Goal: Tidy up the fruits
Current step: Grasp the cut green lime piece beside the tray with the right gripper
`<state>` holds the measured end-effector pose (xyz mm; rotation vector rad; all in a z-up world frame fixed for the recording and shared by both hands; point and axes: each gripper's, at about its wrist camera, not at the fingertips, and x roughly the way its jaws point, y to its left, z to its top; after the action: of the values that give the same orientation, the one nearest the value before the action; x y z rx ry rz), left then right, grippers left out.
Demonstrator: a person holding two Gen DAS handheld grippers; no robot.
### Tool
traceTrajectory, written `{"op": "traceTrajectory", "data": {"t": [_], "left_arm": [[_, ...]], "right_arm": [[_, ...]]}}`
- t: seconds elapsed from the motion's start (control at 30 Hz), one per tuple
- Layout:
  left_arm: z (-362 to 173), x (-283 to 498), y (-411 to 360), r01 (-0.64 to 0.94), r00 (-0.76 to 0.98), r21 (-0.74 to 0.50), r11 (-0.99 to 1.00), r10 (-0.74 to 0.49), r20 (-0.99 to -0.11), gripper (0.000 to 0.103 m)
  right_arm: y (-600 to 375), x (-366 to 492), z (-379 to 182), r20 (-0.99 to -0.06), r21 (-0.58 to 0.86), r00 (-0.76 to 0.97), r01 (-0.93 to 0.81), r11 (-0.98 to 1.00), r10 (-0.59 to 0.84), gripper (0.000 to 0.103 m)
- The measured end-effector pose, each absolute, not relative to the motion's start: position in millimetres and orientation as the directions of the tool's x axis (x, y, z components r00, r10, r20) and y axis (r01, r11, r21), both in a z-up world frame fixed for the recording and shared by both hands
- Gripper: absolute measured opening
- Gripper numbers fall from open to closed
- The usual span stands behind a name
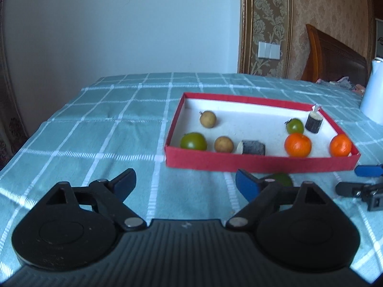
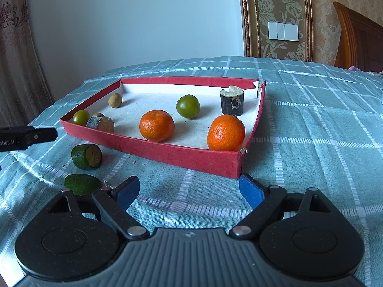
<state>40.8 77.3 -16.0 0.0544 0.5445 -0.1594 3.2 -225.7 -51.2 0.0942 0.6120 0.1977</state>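
While most fruit sits in the red tray (image 2: 191, 157), two green pieces (image 2: 86, 153) wait outside, ahead-left of the right gripper (image 2: 189, 191); both grippers gape empty.

Pale wall (image 1: 119, 24), damask panel (image 2: 280, 12), wooden headboard (image 1: 335, 57), checked tablecloth (image 2: 311, 110).

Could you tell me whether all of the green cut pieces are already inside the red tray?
No, in the right wrist view two green cut pieces lie on the tablecloth outside the red tray.
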Motion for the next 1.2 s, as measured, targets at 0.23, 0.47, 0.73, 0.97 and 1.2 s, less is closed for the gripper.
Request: {"op": "traceTrajectory", "data": {"t": [0.23, 0.47, 0.73, 0.97, 1.2], "left_arm": [[-33.0, 51.1, 81.8, 0.135, 0.813, 0.011, 0.991, -0.104, -0.573, 0.089], [-38.9, 59.6, 85.1, 0.128, 0.797, -0.011, 0.992, -0.110, -0.593, 0.090], [-39.7, 61.9, 80.9, 0.144, 0.789, -0.001, 0.990, -0.115, -0.604, 0.096], [-40.0, 62.6, 81.0, 0.152, 0.785, -0.010, 0.988, -0.127, -0.606, 0.099], [-40.9, 63.7, 78.0, 0.163, 0.778, 0.001, 0.987, -0.127, -0.615, 0.103]], "right_arm": [[-228.3, -5.7, -48.5, -0.531, 0.189, 0.810, -0.173, 0.967, 0.249, 0.091], [-197.4, -32.8, -41.8, -0.496, 0.147, 0.814, -0.265, 0.953, 0.302, 0.091], [-149.7, -35.1, -33.7, -0.496, 0.056, 0.788, -0.389, 0.920, 0.364, 0.090], [-132.4, -14.8, -42.4, -0.554, 0.038, 0.757, -0.393, 0.919, 0.347, 0.064], [-127.9, -11.7, -45.1, -0.563, 0.005, 0.764, -0.378, 0.926, 0.315, 0.046]]}}
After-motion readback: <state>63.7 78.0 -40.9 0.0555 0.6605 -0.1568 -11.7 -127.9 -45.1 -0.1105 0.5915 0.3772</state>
